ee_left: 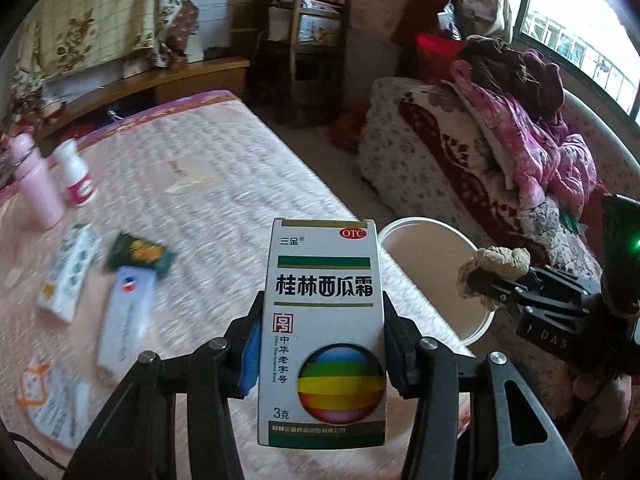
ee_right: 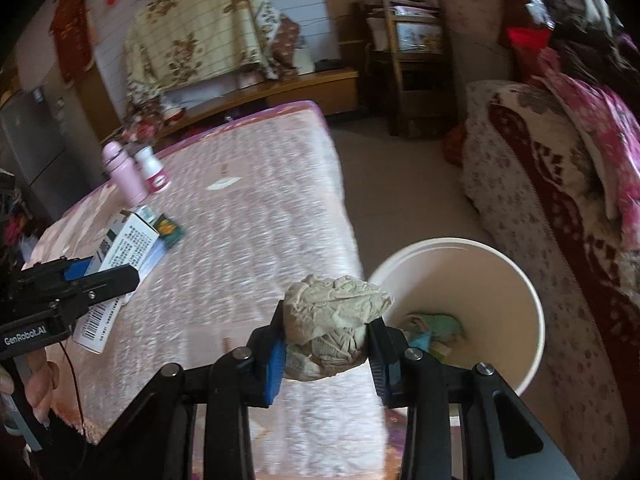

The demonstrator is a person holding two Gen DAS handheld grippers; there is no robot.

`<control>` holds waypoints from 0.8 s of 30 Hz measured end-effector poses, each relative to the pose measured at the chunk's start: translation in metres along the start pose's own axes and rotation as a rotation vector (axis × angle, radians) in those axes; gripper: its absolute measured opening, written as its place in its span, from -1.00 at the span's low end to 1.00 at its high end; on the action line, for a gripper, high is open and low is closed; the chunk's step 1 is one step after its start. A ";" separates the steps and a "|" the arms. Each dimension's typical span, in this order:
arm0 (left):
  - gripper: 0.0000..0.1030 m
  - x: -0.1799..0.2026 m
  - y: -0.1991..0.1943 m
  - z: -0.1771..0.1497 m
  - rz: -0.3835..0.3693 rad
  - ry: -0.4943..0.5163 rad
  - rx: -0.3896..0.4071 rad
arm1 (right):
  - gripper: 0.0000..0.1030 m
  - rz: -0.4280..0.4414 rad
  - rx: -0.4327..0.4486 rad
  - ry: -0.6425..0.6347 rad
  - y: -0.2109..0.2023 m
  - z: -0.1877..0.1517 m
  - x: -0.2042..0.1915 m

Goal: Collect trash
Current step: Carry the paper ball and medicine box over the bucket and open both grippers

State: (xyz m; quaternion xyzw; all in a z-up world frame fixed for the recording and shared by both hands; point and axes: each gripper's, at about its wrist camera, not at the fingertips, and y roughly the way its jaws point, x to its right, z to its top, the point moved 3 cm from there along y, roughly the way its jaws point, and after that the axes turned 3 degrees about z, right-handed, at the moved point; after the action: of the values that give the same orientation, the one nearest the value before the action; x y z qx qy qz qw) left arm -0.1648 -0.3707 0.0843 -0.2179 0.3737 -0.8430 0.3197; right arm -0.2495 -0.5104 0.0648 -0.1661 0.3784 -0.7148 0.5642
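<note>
The left gripper (ee_left: 322, 344) clamps a white medicine box (ee_left: 323, 332) above the bed's (ee_left: 224, 184) near edge; the right gripper (ee_right: 326, 348) pinches a crumpled tissue wad (ee_right: 334, 326) beside the white bin (ee_right: 516, 292) (already holding scraps). Releasing early would likely drop either onto the floor.

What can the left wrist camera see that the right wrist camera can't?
Only the left wrist view shows the medicine box's printed front and the window. Only the right wrist view shows trash already inside the white bucket and the box's barcode. Both show the box, the crumpled paper wad, the bucket, the pink bottle and the bed.
</note>
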 end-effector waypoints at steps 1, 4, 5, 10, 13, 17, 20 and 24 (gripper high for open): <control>0.01 0.006 0.005 0.003 -0.011 0.003 -0.003 | -0.26 -0.008 0.001 0.013 -0.001 0.000 0.007; 0.01 0.022 0.016 0.008 -0.015 0.024 -0.002 | -0.26 -0.033 0.005 0.046 -0.004 -0.001 0.025; 0.01 0.027 0.020 0.009 -0.018 0.031 -0.005 | -0.26 -0.047 0.005 0.059 -0.004 -0.001 0.033; 0.01 0.049 0.042 0.015 -0.020 0.060 -0.028 | -0.26 -0.091 0.002 0.109 -0.005 -0.003 0.064; 0.01 0.059 0.054 0.018 -0.023 0.071 -0.039 | -0.25 -0.111 0.003 0.140 -0.005 -0.005 0.081; 0.01 0.073 0.067 0.022 -0.039 0.078 -0.049 | -0.25 -0.127 -0.005 0.169 -0.002 -0.007 0.096; 0.01 0.083 0.076 0.024 -0.049 0.089 -0.056 | -0.25 -0.137 -0.011 0.183 0.001 -0.010 0.106; 0.01 0.095 0.086 0.027 -0.067 0.098 -0.063 | -0.25 -0.143 -0.018 0.200 0.004 -0.014 0.115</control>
State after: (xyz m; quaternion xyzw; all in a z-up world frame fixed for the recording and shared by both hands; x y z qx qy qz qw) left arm -0.1827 -0.4951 0.0474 -0.1988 0.4077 -0.8507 0.2654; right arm -0.2917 -0.6125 0.0313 -0.1254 0.4263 -0.7628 0.4697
